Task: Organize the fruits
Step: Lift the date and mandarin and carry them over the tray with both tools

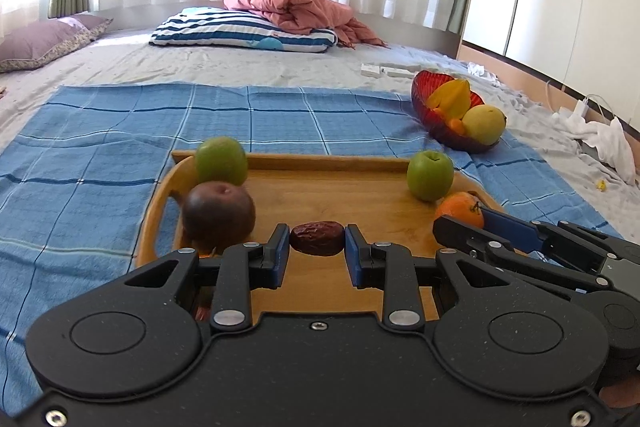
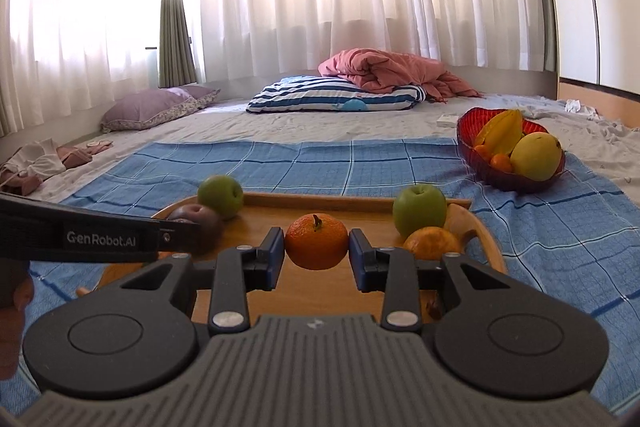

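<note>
Two handheld grippers share black linkage arms, silver pivot rivets, round discs and blue finger pads; the left gripper (image 1: pixel 317 245) has a smooth black body, the right gripper (image 2: pixel 316 247) a ribbed grey one.

Tray (image 1: pixel 320 163) on cloth (image 1: pixel 120 131) on bed (image 1: pixel 160 67). In tray: two apples, one far left (image 1: pixel 221 161), one far right (image 1: pixel 430 175); passion fruit (image 1: pixel 218 215) just before left apple. Bowl (image 1: pixel 424 95) of fruit lies far right of tray. Pillows (image 1: pixel 240 31) behind.
</note>
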Demonstrator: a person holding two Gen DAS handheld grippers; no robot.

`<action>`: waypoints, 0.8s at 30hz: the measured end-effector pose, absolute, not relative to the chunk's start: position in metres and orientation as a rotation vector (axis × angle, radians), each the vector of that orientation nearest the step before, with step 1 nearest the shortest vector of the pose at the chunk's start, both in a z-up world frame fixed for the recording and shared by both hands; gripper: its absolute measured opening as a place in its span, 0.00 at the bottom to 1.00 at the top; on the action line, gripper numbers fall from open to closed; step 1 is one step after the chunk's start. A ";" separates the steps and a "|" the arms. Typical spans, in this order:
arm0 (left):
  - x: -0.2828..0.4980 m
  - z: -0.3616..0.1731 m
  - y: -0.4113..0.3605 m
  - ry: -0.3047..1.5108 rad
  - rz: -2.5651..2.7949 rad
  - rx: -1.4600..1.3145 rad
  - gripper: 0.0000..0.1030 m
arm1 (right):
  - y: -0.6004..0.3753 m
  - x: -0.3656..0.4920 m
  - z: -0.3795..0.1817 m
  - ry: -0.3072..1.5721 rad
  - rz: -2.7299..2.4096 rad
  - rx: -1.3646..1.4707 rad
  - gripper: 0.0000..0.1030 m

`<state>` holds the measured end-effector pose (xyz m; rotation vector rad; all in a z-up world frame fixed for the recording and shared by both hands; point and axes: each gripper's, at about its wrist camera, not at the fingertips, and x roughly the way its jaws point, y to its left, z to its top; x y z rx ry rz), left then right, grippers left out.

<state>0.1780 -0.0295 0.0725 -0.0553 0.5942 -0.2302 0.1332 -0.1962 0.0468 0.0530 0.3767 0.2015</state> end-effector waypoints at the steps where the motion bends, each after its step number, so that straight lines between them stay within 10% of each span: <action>1: 0.183 0.073 -0.031 0.597 -0.231 -0.054 0.27 | -0.197 0.138 0.047 0.383 0.203 0.056 0.39; 24: 0.247 0.039 -0.058 0.687 -0.204 0.002 0.27 | -0.201 0.191 0.017 0.524 0.153 0.078 0.39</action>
